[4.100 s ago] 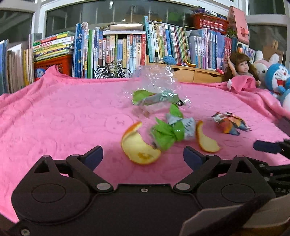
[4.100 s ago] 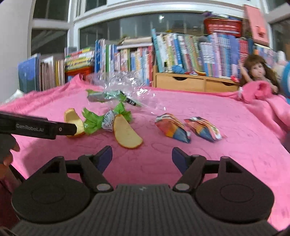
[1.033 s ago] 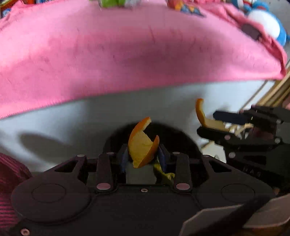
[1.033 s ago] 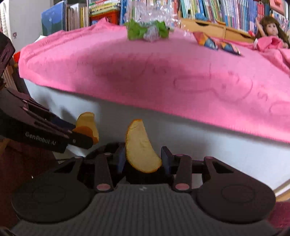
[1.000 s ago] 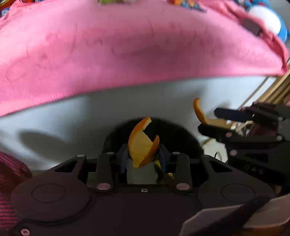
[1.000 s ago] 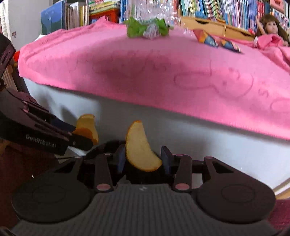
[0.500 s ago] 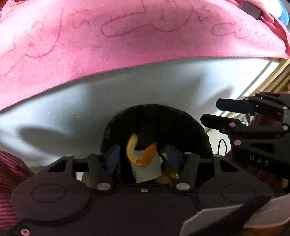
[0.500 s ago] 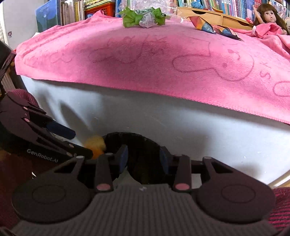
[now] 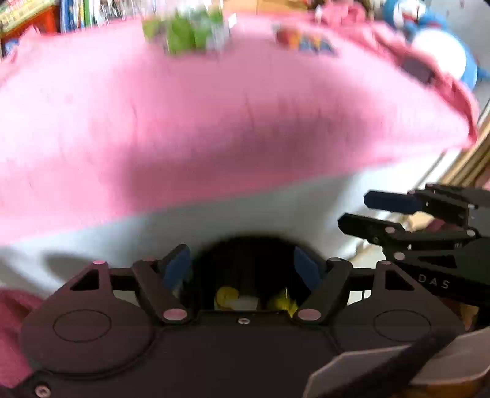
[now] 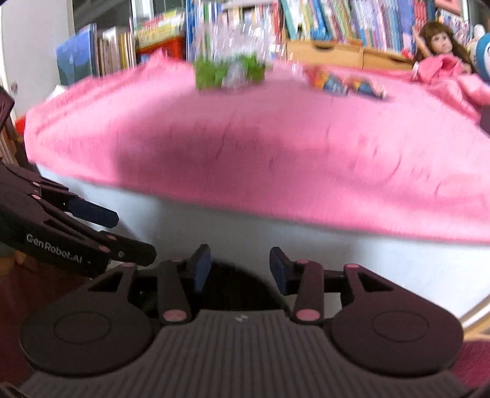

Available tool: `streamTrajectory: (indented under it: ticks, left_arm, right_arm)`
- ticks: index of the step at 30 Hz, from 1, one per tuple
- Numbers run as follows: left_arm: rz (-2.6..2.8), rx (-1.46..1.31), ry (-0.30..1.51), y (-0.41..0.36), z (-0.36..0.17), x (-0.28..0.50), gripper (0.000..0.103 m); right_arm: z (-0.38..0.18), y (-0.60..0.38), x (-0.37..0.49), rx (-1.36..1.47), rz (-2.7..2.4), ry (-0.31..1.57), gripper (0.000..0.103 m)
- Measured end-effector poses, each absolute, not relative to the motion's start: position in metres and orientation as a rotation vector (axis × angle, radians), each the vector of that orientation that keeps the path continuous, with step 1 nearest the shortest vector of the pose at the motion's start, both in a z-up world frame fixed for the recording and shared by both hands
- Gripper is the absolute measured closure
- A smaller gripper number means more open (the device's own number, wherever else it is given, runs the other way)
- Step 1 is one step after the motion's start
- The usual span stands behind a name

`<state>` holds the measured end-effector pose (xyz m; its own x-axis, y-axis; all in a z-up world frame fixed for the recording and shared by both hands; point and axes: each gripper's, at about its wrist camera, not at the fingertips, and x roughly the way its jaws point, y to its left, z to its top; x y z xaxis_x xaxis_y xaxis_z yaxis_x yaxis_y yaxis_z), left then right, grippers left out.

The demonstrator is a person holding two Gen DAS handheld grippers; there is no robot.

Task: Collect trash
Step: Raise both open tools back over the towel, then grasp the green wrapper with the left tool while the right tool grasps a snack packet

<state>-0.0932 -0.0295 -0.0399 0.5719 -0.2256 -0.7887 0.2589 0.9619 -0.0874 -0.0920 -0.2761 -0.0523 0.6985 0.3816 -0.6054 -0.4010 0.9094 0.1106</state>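
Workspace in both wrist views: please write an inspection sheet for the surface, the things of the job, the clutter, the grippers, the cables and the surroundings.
Surface: pink cloth covers the table top; its edge hangs over a white front.
Job's things: green wrappers and colourful wrappers lie on the cloth at the far side; black bin stands below the table edge, with yellow scraps inside.
Clutter: clear plastic behind the green wrappers, blurred.
Grippers: left gripper open, nothing between the pads, jaws have just been opening; right gripper open and empty, likewise just opening.
Cables: nothing seen.
Surroundings: books, doll, blue plush toy.
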Motion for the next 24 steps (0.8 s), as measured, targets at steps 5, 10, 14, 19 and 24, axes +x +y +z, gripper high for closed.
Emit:
streamTrajectory:
  ticks: [5,10,14,19,24]
  left_arm:
    - [-0.269,-0.008,0.77,-0.021,-0.001,-0.077,0.022]
    - [-0.24,-0.057,0.682,-0.021,0.025,-0.049,0.019]
    - [-0.228,-0.078,0.632,-0.021,0.033,-0.019,0.017]
    - [-0.197,-0.098,0.588,-0.029,0.03,0.025,0.017]
    - [-0.142,-0.151,0.564,-0.03,0.016,0.063,0.015]
  right_arm:
    - [-0.02,-0.287,-0.072,-0.009,0.403,0.553,0.032]
    - [-0.002,-0.296,-0.041,-0.019,0.34,0.476,0.02]
    - [0.005,-0.303,-0.01,-0.002,0.312,0.454,0.019]
    - [0.008,-0.303,0.035,0.006,0.325,0.455,0.019]
    - [0.01,-0.304,0.077,0.07,0.347,0.501,0.019]
